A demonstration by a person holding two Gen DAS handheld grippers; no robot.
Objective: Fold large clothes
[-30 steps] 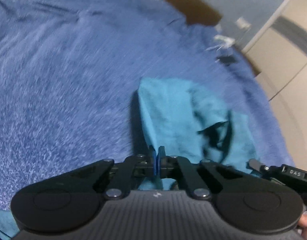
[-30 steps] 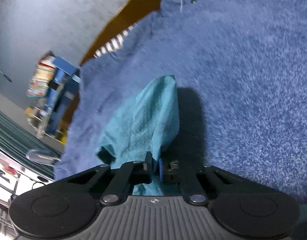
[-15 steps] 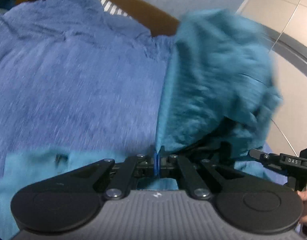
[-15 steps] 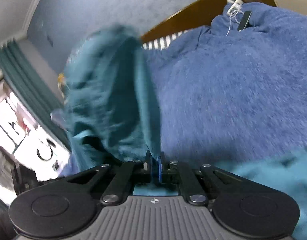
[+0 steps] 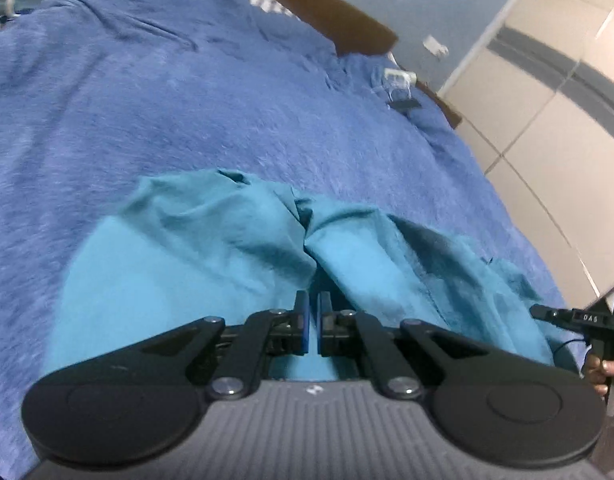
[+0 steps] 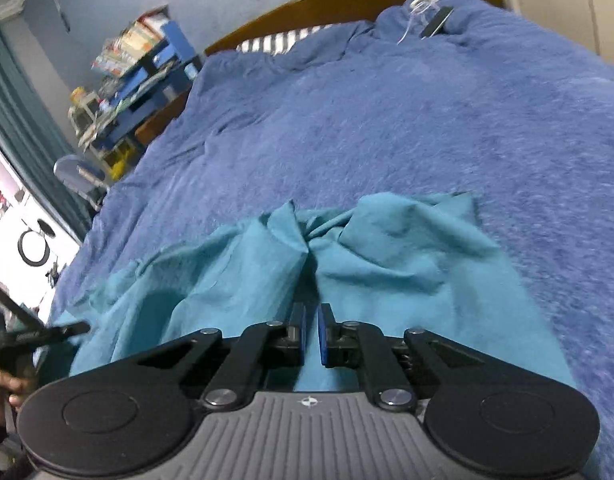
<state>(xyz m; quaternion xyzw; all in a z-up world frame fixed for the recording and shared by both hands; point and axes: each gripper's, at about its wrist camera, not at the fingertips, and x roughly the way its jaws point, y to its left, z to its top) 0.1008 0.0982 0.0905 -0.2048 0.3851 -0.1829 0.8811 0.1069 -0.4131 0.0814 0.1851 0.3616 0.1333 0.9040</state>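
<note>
A large teal garment [image 5: 211,248] lies spread and wrinkled on the blue blanket [image 5: 147,112] of a bed; it also shows in the right wrist view [image 6: 387,264]. My left gripper [image 5: 313,320] is shut on the garment's near edge, with a fold rising from between its blue pads. My right gripper [image 6: 311,332] is shut on the near edge too, further along it. The cloth between the pads is mostly hidden by the fingers. The right gripper's body shows at the left wrist view's right edge [image 5: 587,320].
A wooden headboard [image 6: 319,4] stands at the far end of the bed. A white charger with cable and a dark phone [image 5: 403,92] lie near the far corner. Blue shelves with clutter [image 6: 139,72] and a chair [image 6: 79,176] stand left of the bed. Tiled floor [image 5: 547,128] lies to the right.
The garment was lifted and swung up in the air half a second ago. It has now come down and lies spread across the blanket, with both grippers still holding its near edge.
</note>
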